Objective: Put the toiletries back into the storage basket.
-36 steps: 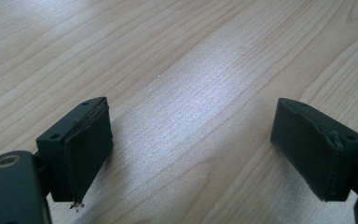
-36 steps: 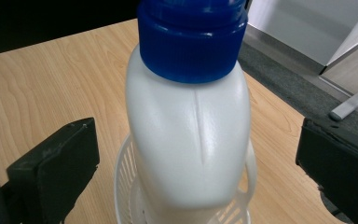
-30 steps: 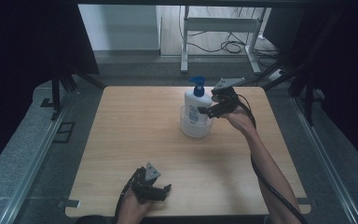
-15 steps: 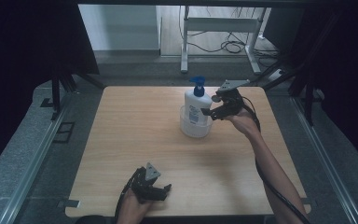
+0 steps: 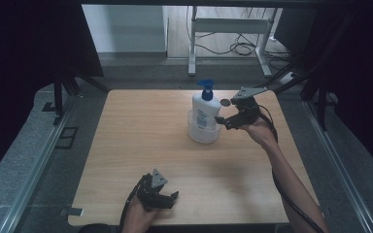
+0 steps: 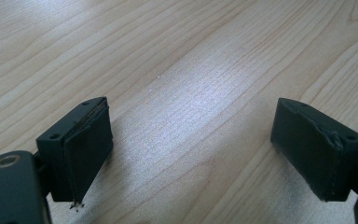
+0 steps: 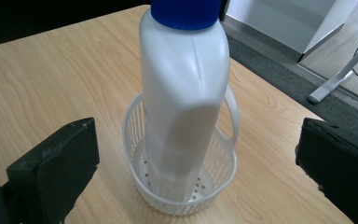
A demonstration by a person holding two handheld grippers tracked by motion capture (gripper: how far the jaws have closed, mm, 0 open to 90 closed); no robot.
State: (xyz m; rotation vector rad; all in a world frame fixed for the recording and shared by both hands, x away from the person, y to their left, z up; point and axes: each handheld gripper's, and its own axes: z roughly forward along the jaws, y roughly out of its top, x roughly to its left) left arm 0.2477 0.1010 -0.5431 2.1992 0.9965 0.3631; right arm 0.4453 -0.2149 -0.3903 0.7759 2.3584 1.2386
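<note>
A white pump bottle [image 5: 203,111] with a blue pump head stands upright inside a small white slotted basket [image 5: 196,134] at the far middle of the wooden table [image 5: 141,141]. In the right gripper view the bottle [image 7: 184,93] rises out of the basket [image 7: 223,172], apart from both jaws. My right gripper [image 5: 219,119] is open just right of the bottle, at about its mid height, holding nothing. My left gripper [image 5: 167,200] rests low near the table's front edge, open, with bare wood between its jaws [image 6: 191,154].
Beyond the table's far edge a white metal frame [image 5: 223,29] and loose cables [image 5: 233,47] sit on the floor. Dark curtains flank both sides. Grey rails [image 5: 34,160] run along the table's left and right.
The right gripper has drawn back a little to the right, away from the bottle, and its jaws stand wide apart. The left gripper has stayed where it was.
</note>
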